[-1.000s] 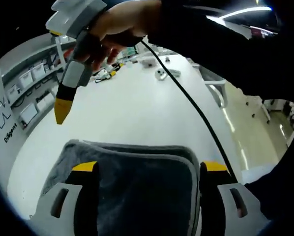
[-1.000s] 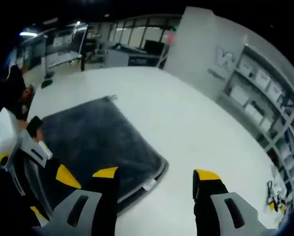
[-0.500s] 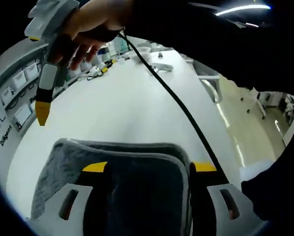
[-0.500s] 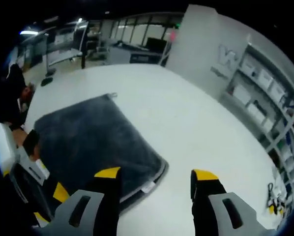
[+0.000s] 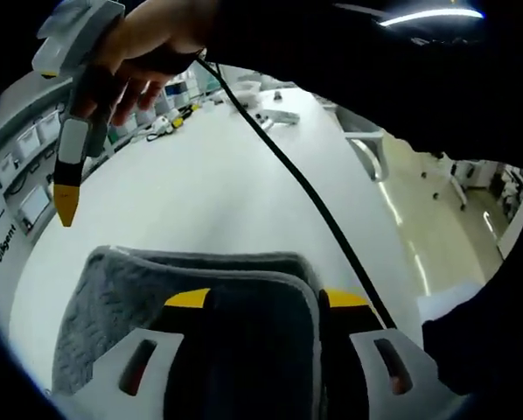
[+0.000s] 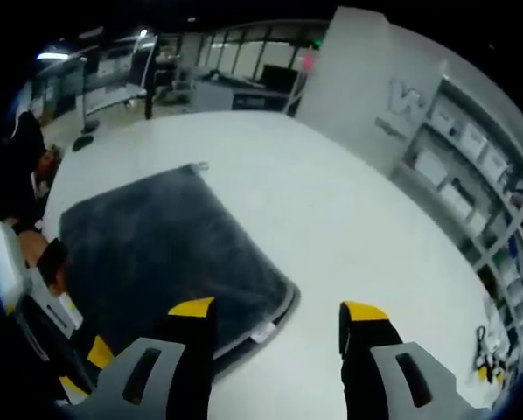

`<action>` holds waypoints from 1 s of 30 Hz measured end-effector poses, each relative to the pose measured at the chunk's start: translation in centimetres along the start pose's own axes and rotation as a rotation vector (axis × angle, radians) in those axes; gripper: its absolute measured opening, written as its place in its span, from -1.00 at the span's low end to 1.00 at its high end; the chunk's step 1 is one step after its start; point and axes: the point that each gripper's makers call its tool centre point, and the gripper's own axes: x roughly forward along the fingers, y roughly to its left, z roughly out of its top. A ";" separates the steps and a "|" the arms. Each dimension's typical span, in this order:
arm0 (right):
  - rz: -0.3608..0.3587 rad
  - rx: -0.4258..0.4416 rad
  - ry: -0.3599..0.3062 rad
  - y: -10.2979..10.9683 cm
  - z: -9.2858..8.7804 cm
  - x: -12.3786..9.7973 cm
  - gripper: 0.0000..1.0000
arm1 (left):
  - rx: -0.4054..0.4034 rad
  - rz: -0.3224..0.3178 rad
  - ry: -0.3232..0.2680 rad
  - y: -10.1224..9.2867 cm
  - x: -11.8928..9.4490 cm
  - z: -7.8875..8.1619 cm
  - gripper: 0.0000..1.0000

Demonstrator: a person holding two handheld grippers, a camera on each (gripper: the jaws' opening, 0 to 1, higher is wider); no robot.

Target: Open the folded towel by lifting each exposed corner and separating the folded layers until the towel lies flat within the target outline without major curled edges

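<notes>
The left gripper (image 5: 260, 298) has narrowed its jaws around the near edge of the dark grey, folded plush towel (image 6: 165, 254) lying on the white table (image 6: 349, 227), nearing a grasp, while the right gripper (image 6: 277, 308) hovers wide apart beside the towel's corner

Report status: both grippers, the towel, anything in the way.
Left gripper jaws astride the towel's near edge, not closed. Right gripper open above the towel's tagged corner. Towel still folded on the white table. Black cable crosses above.

Lab or workshop: storage-bin shelves (image 6: 480, 166), white worktable (image 6: 331, 227).
</notes>
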 end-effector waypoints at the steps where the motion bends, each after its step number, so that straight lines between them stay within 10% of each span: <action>1: -0.001 0.000 -0.001 -0.1 0.1 0.0 0.09 | 0.001 -0.003 -0.001 -0.1 -0.1 0.1 -0.16; 30: 0.029 -0.001 0.063 -1.8 0.1 2.4 -0.12 | 0.044 -0.046 -0.009 -1.3 0.3 -0.1 -0.73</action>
